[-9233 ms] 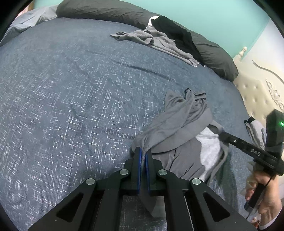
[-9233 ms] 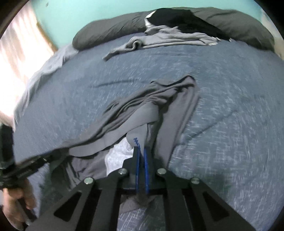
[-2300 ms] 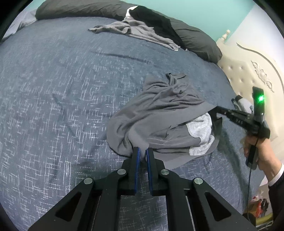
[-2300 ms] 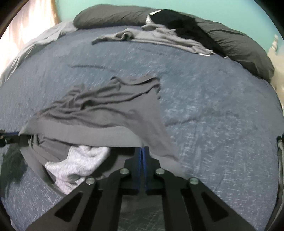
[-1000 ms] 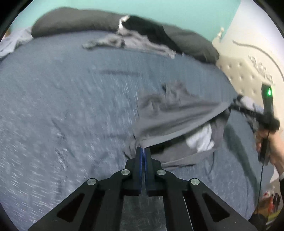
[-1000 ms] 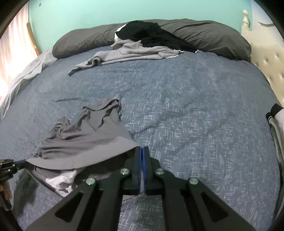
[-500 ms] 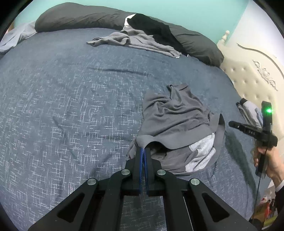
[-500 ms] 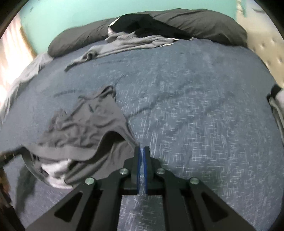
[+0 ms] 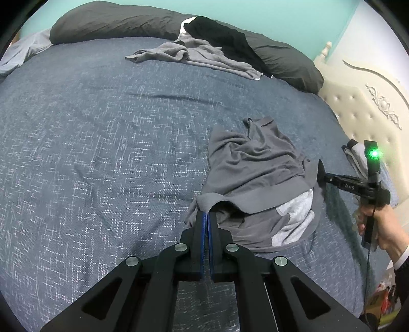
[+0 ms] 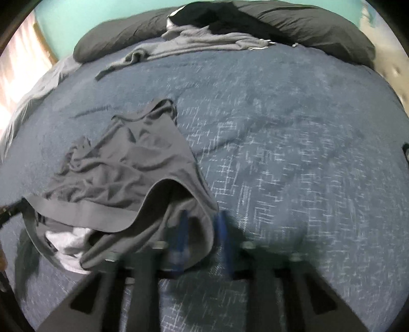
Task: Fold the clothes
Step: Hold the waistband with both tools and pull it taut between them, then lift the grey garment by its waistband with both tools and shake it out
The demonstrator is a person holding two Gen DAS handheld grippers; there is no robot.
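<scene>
A crumpled pair of dark grey shorts point(image 9: 255, 173) with a pale lining lies on the blue bedspread point(image 9: 102, 153). My left gripper point(image 9: 206, 214) is shut on the near left corner of the waistband. In the right wrist view the shorts point(image 10: 122, 168) lie to the left, with their waistband sagging open. My right gripper point(image 10: 202, 229) is blurred. Its blue pads point(image 10: 182, 229) stand apart with the shorts' right edge between them, and the jaws are closing. From the left wrist view, the right gripper point(image 9: 320, 176) sits at the shorts' right edge, held by a hand point(image 9: 383, 224).
A heap of light grey clothes point(image 9: 194, 55) and a black garment point(image 9: 219, 33) lie at the far end against dark pillows point(image 9: 115, 23). A cream tufted headboard point(image 9: 363, 107) borders the bed on the right, with a striped folded item point(image 9: 354, 152) beside it.
The waistband, stretched taut between both grippers a second ago, has gone slack and sagged onto the bed. My right gripper has sunk and its jaws have parted. The left grip holds.
</scene>
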